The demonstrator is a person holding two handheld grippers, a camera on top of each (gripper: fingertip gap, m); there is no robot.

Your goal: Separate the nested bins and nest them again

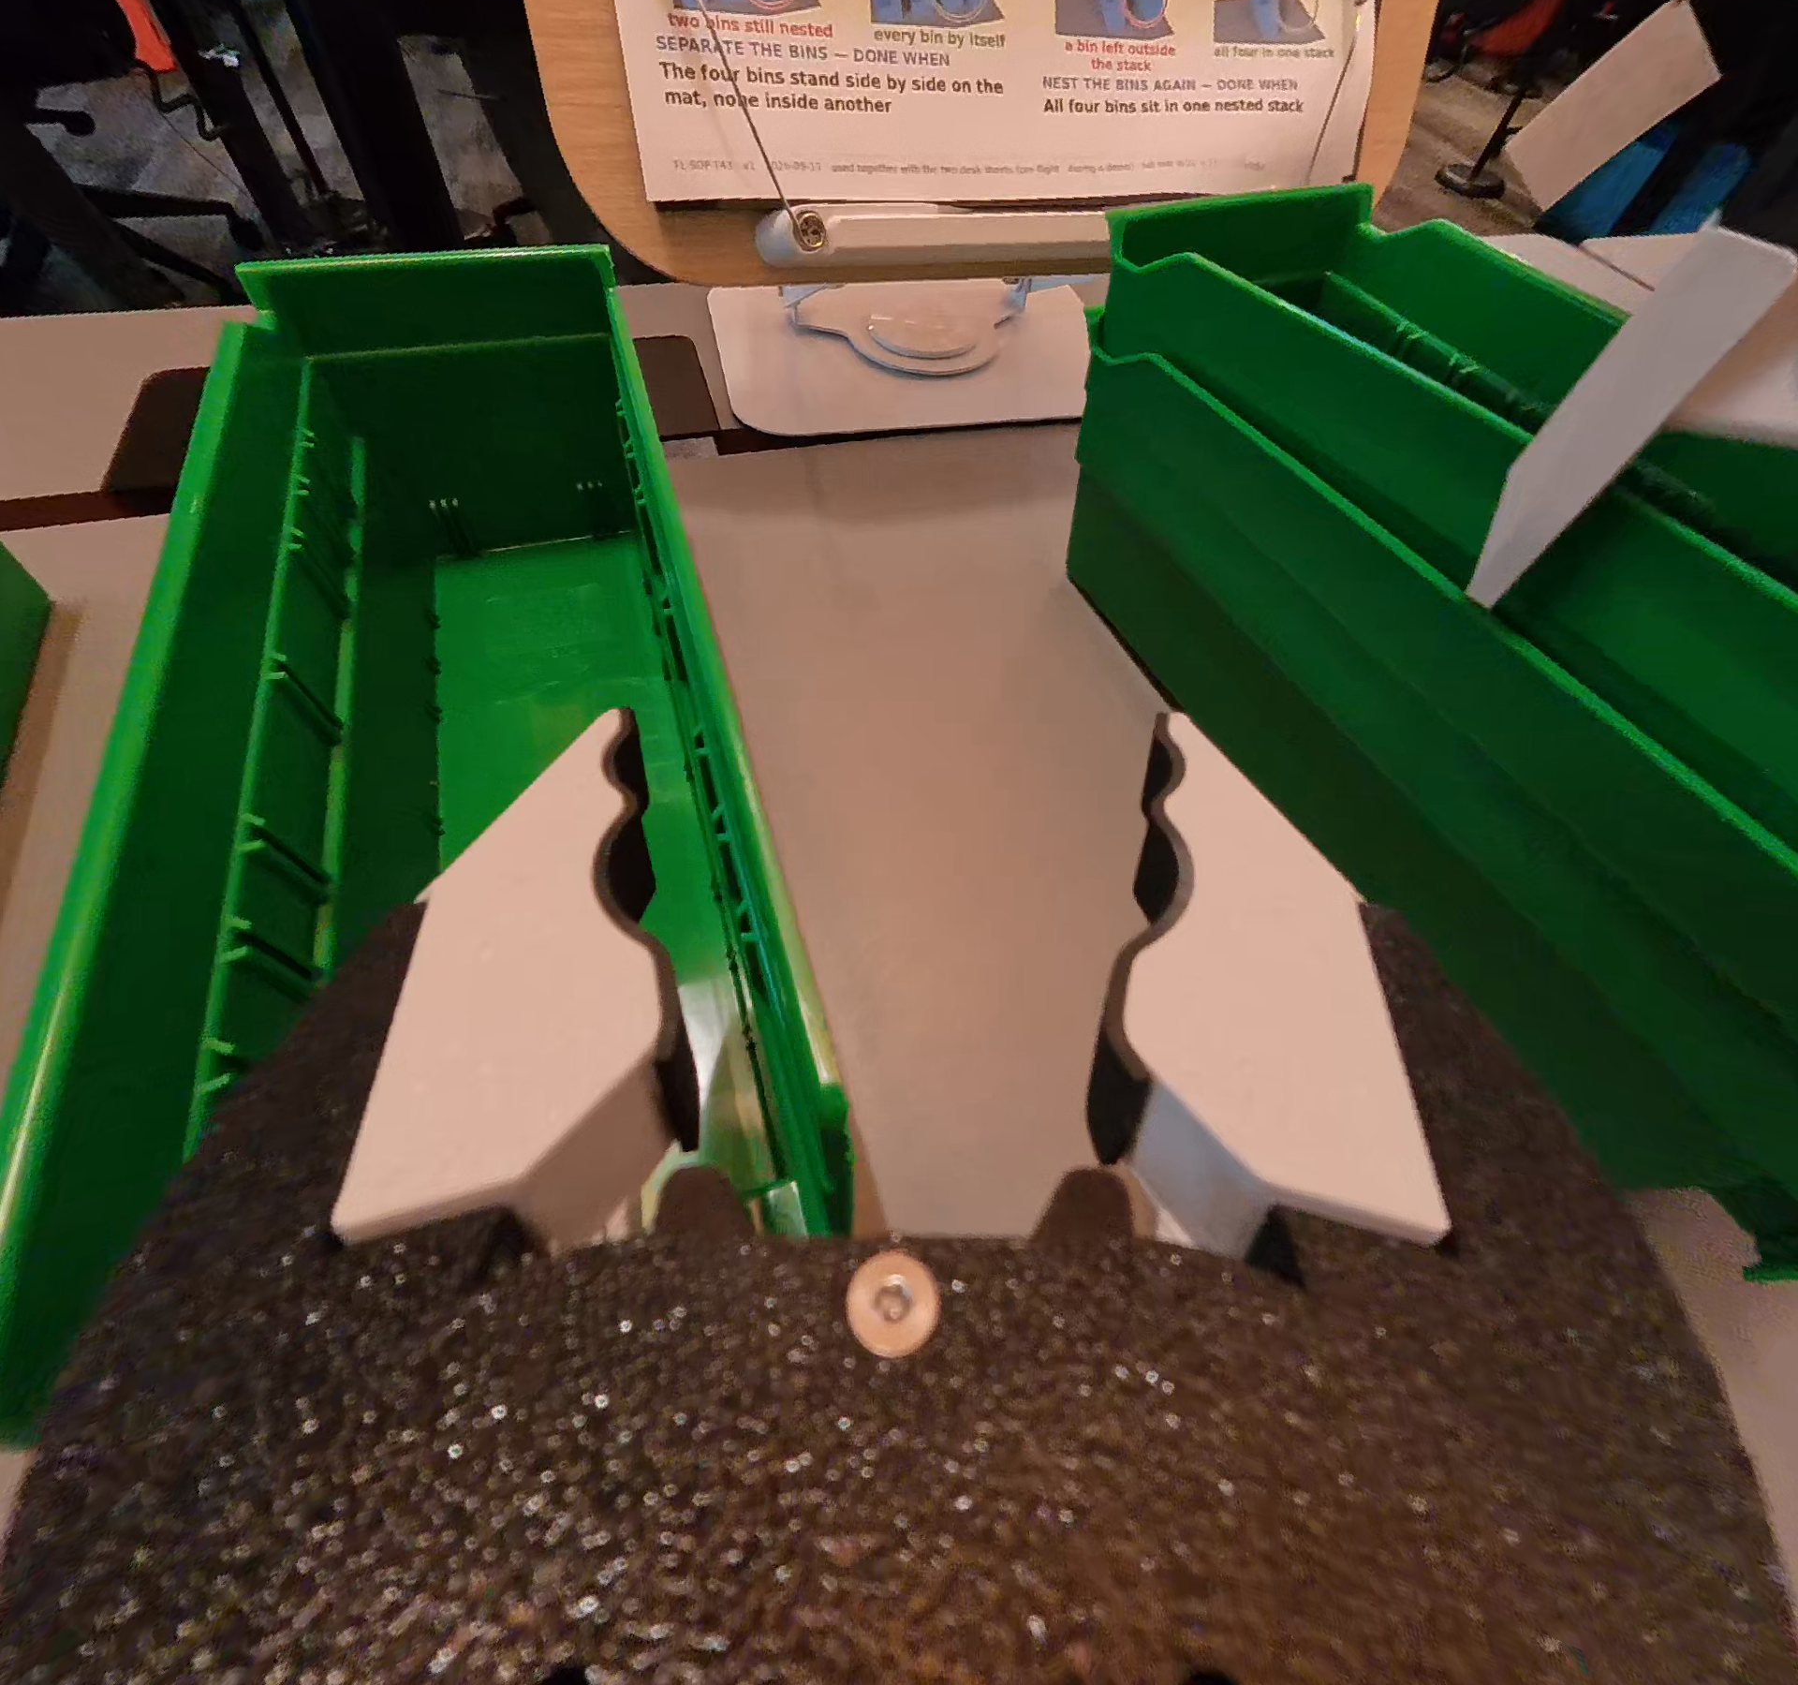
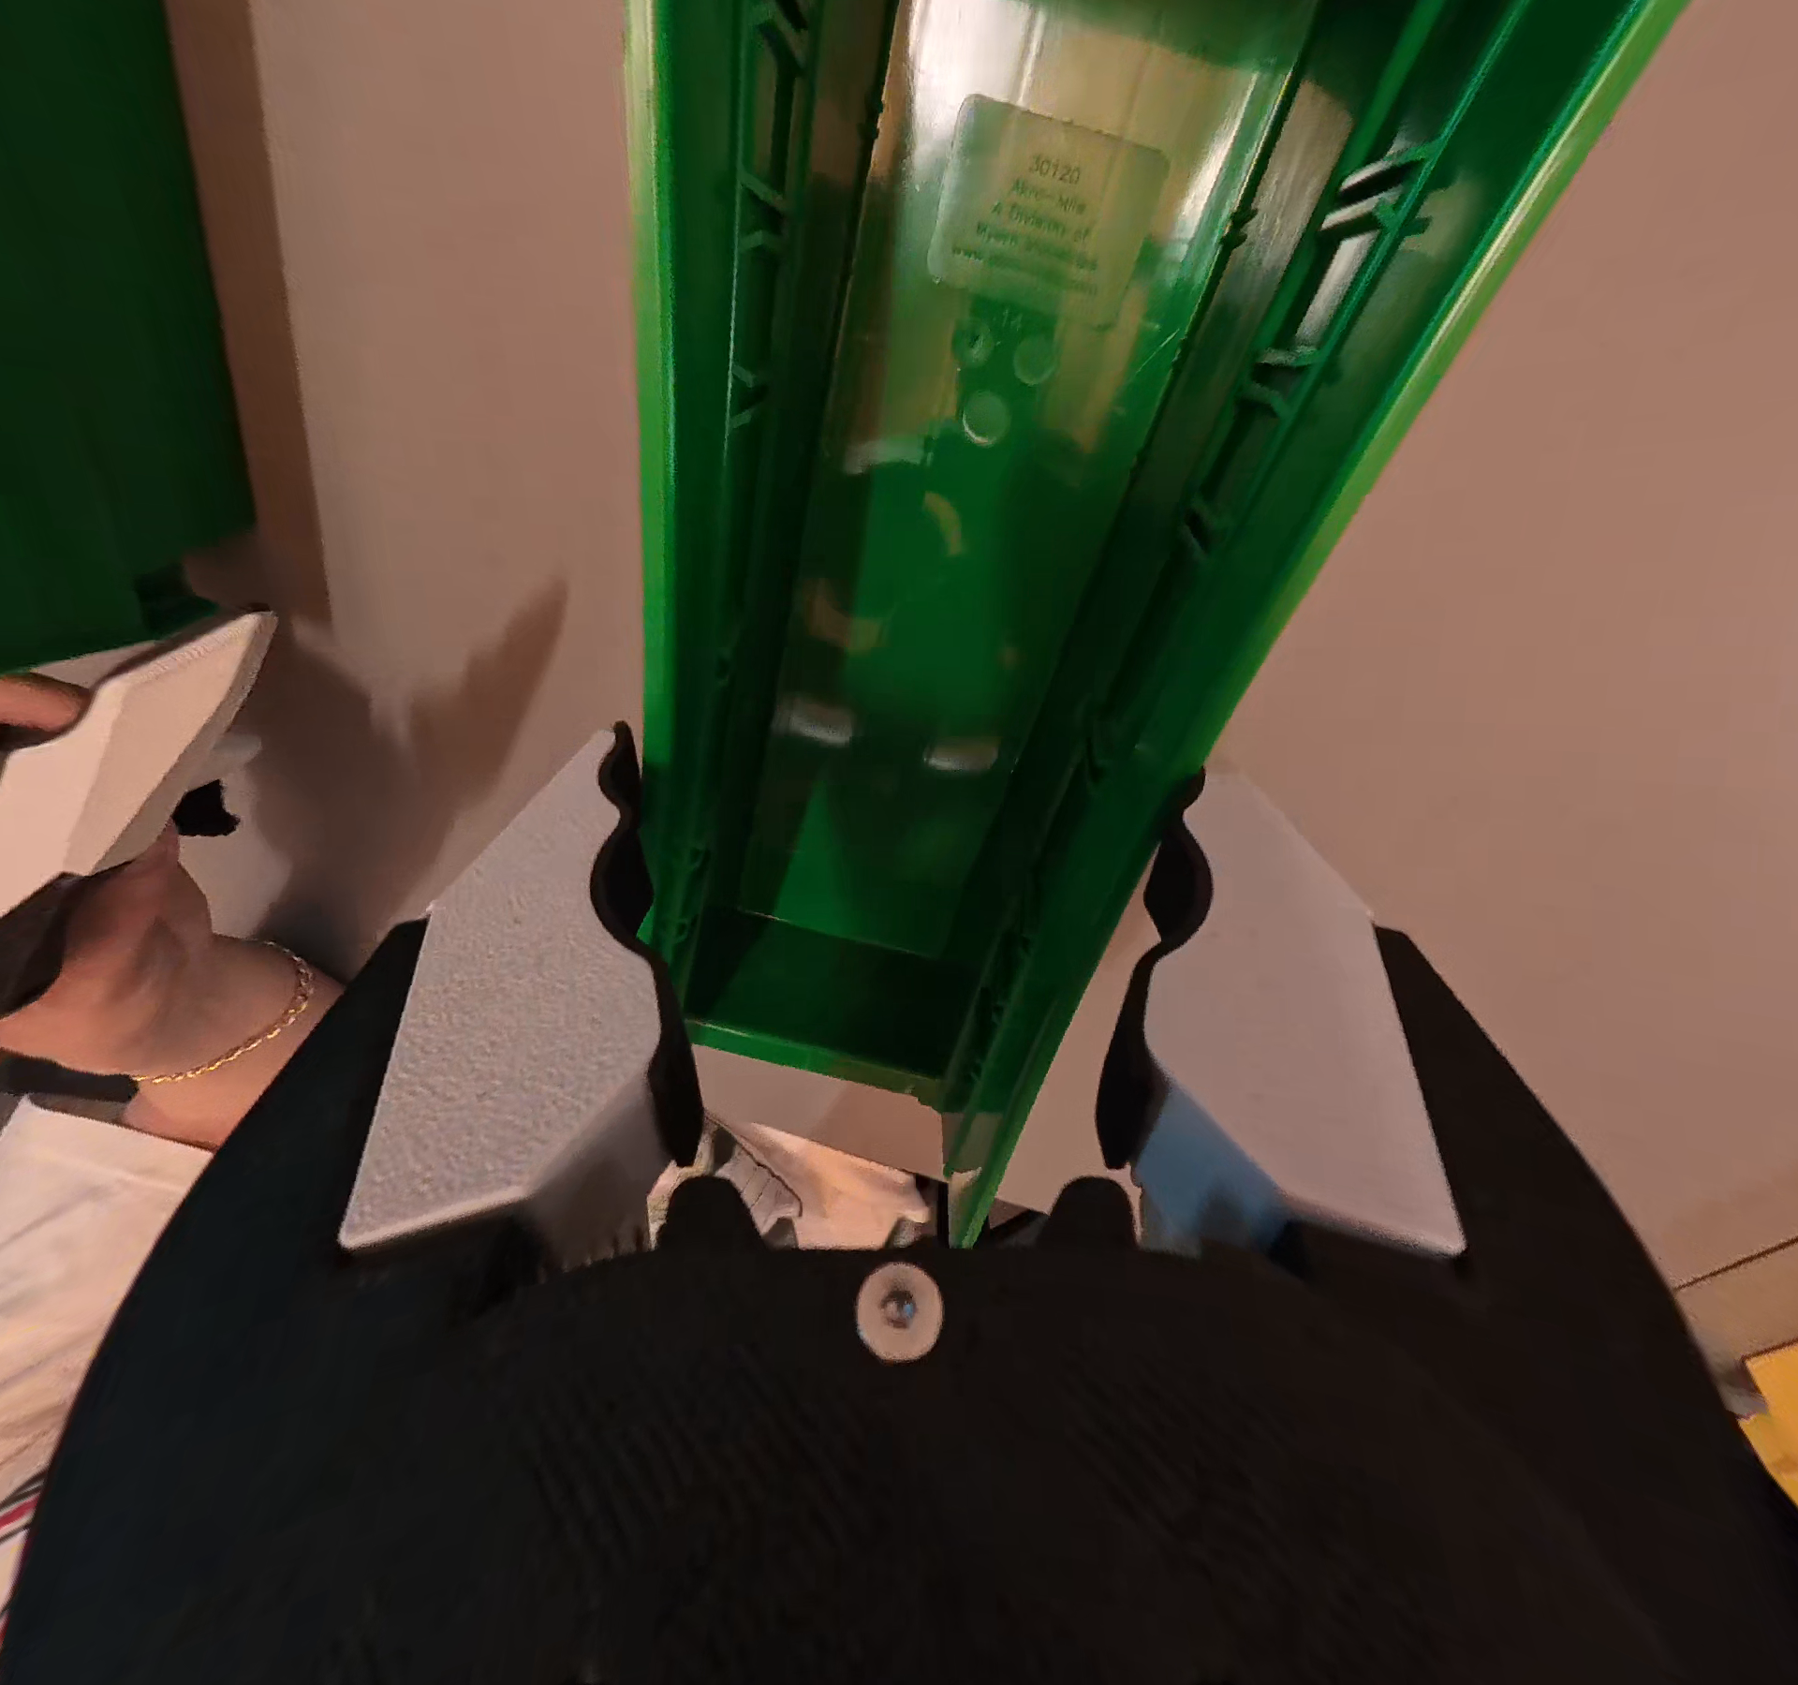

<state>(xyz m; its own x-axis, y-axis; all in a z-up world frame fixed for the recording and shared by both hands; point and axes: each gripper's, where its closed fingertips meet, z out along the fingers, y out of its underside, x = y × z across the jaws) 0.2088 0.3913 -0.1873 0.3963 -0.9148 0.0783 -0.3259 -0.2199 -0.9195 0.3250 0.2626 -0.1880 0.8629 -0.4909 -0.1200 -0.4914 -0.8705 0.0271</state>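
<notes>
Closest in, the left gripper point(image 1: 895, 938) hangs with its fingers spread wide and nothing between them; its left finger point(image 1: 525, 977) sits over the near end of the single green bin point(image 1: 409, 665) standing on the grey table point(image 1: 905, 665), the right finger over bare table; so a grab here could catch only that bin's right wall, and a thin wall pinch may tip or drag it.

Over to the right wrist view: the right gripper point(image 2: 900, 870) has a long green bin point(image 2: 992, 471) running out between its fingers, pads close against both side walls; looks like a hold across the near end, though how firm I cannot tell; gripped at one end only, that long bin could droop or twist out.

Farther off in the left view, a nested stack of green bins point(image 1: 1362, 568) sits to the right, with the other gripper's pale finger over it; the rims overlap tightly, so a lift may bring up two together.

Beyond, an instruction sheet on a stand point(image 1: 973, 81).
</notes>
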